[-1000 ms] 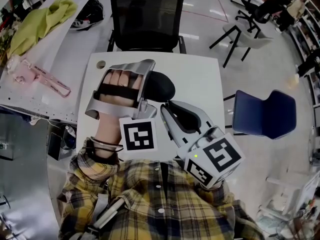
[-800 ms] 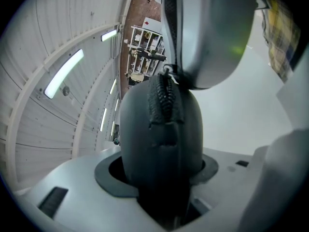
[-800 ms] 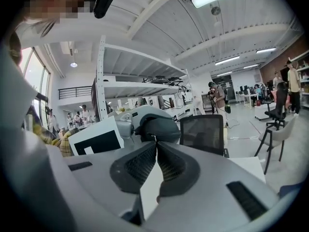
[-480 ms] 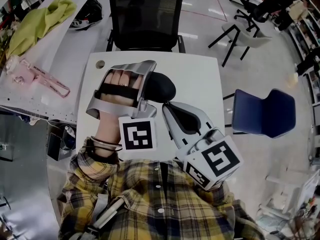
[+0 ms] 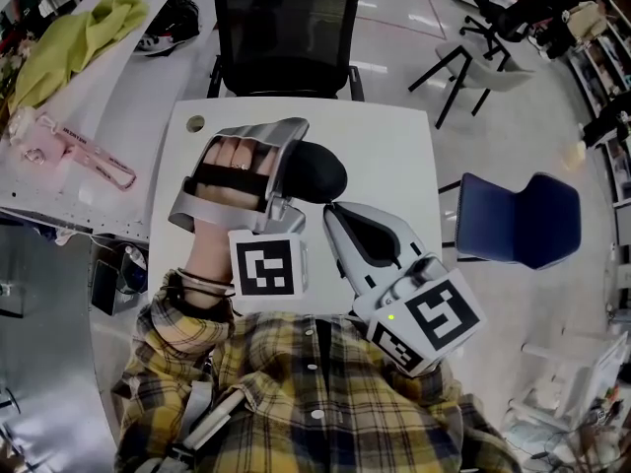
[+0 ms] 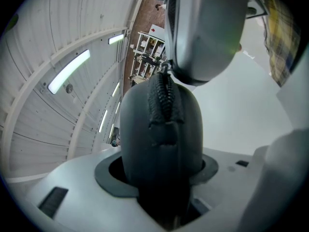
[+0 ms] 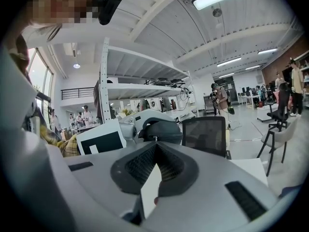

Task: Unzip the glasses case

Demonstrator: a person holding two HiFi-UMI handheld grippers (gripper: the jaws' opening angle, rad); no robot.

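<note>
The left gripper (image 5: 289,166) and right gripper (image 5: 333,213) have grey moulded shells, black ribbed pads (image 7: 140,166) and a white cube (image 5: 264,267) bearing black square markers. A black strap (image 5: 232,177) crosses the left shell. The shirt (image 5: 315,402) is yellow-and-dark plaid.

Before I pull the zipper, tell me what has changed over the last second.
Almost nothing. The right gripper has edged slightly forward, its fingers shut on the zipper pull. The left gripper stays clamped on the glasses case in the same spot; the zipper is not yet opened.
</note>
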